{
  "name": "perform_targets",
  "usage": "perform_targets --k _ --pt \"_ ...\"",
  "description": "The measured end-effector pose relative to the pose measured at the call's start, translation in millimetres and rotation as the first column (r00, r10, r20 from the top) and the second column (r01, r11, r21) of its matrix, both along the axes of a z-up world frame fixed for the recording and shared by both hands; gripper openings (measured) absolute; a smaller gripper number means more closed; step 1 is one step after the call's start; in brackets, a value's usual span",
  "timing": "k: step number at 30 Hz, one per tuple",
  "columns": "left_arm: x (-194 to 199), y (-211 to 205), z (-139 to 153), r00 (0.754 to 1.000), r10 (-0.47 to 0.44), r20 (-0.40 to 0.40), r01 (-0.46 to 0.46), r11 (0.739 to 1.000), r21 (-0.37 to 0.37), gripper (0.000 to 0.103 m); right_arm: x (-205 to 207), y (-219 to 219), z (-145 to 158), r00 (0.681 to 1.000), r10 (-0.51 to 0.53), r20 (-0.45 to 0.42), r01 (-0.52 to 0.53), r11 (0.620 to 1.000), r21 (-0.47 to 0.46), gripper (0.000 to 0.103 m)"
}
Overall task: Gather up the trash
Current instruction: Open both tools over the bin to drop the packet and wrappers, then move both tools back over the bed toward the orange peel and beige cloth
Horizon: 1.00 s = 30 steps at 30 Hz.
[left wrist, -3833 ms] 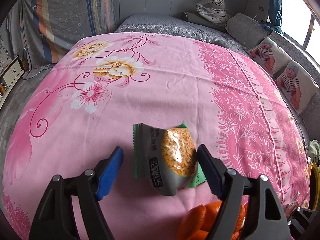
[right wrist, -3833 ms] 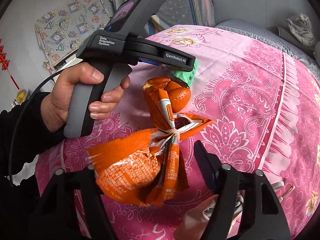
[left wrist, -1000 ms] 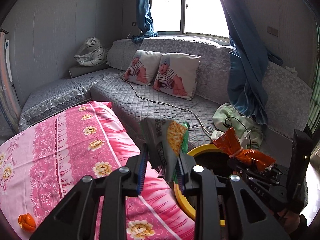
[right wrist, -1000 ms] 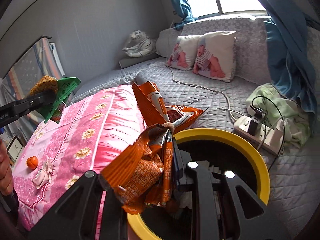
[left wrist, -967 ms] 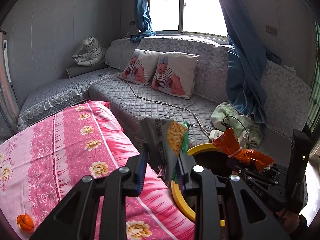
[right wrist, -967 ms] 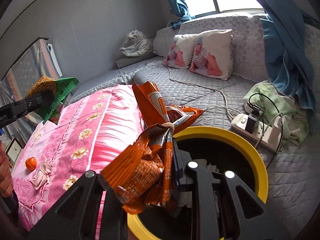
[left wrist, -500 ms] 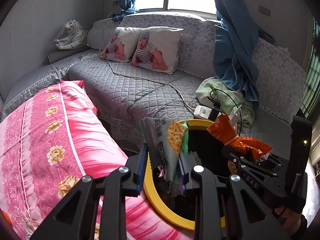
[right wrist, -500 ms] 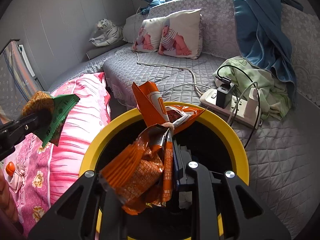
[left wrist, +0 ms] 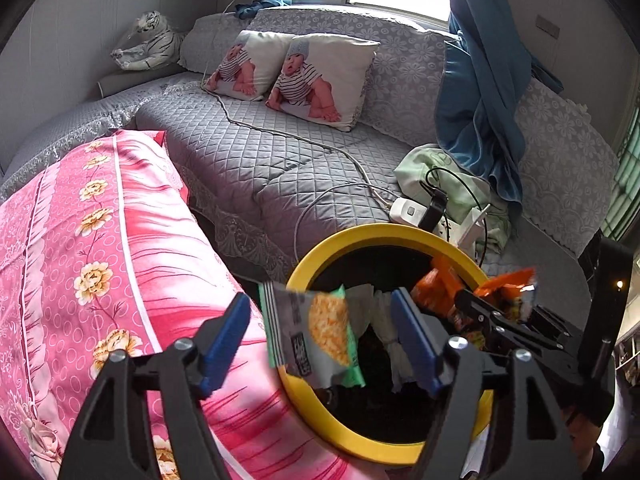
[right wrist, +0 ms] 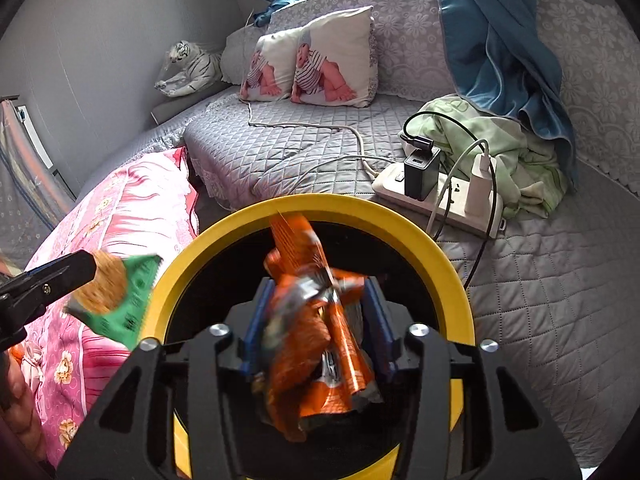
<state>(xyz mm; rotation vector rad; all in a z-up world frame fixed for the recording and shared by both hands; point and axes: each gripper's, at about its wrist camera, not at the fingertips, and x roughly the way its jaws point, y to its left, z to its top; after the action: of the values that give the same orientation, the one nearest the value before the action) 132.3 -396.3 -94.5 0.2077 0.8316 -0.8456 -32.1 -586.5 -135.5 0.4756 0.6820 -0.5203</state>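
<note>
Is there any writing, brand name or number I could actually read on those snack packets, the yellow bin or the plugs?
None can be read.
Green and grey snack packet: dark print and a square code, too blurred to read.
Orange wrapper: white markings, smeared by motion, unreadable.
Yellow bin: no writing visible.
Power strip and its plugs: no legible marks.
</note>
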Motion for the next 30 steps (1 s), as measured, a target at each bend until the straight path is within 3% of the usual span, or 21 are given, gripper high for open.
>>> perform_targets --k 3,9,17,24,30 --pt "10.0 13.2 4.3 0.999 0.043 -0.027 -0.043 0.999 -0.025 0.080 -1.7 -0.6 2.3 1.000 -0.021 -0.006 0.021 1.000 -0.012 0.050" --pt "23.5 52.1 27.7 0.991 0.131 0.014 -0.130 0.989 -0.073 0.084 -3.6 9.4 16.1 0.999 -0.004 0.037 0.004 1.000 -0.025 0.050" --pt "41.8 140.9 63.7 0.952 0.293 0.082 -0.279 0.948 -0.151 0.086 21.7 65.3 50.9 0.973 0.179 0.149 -0.170 0.983 -0.071 0.052" --pt "54.5 234.8 79.6 0.873 0.462 0.155 -0.440 0.884 -0.158 0.087 64.1 143.1 74.9 0.898 0.395 0.195 -0.380 0.918 -0.111 0.055" --pt "63.8 313.0 74.4 0.799 0.577 0.171 -0.562 0.817 -0.130 0.089 93.8 215.8 78.0 0.811 0.554 0.186 -0.544 0.832 -0.106 0.058"
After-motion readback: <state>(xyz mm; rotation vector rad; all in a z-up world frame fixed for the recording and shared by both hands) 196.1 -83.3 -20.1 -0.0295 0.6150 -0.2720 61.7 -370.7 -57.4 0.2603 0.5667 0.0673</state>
